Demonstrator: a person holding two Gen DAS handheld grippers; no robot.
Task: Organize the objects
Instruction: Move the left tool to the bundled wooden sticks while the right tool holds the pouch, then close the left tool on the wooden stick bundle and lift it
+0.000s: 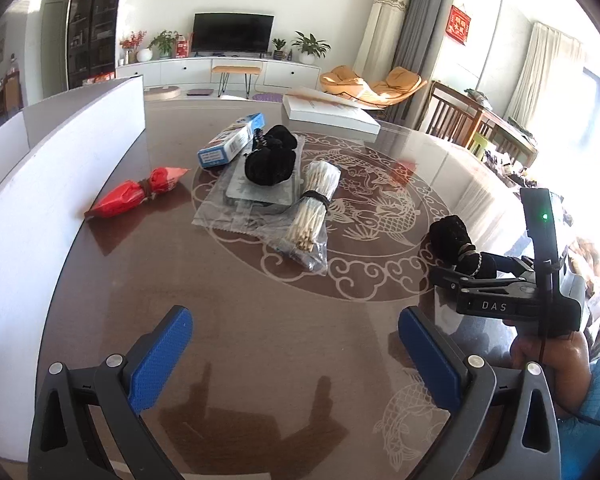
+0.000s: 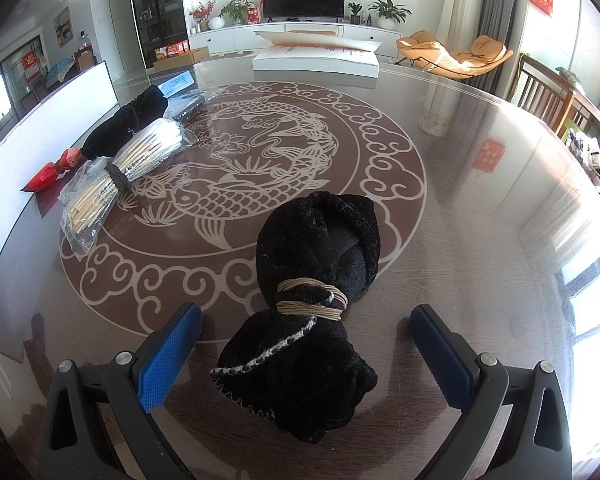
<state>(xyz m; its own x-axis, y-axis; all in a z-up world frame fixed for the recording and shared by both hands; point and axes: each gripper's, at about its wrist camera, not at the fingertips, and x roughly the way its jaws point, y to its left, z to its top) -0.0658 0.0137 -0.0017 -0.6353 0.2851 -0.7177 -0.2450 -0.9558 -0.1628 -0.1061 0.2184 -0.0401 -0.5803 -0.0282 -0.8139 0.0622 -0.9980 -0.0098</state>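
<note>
A black fuzzy cloth bundle tied with tan cord (image 2: pixel 314 304) lies on the table between the wide-apart blue pads of my right gripper (image 2: pixel 306 334), which is open and does not touch it. The same bundle (image 1: pixel 454 242) and right gripper (image 1: pixel 448 270) show at the right of the left wrist view. My left gripper (image 1: pixel 296 340) is open and empty over bare table. A second black bundle (image 1: pixel 270 158), a tied bunch of chopsticks in plastic (image 1: pixel 314 204), a blue and white box (image 1: pixel 232 140) and a red tied packet (image 1: pixel 134 194) lie further away.
A white board (image 1: pixel 60 168) stands along the table's left edge. A flat white box (image 1: pixel 328 110) lies at the far side. The round glass table (image 2: pixel 480 200) has a fish pattern in the middle. Wooden chairs (image 1: pixel 460 116) stand beyond the right edge.
</note>
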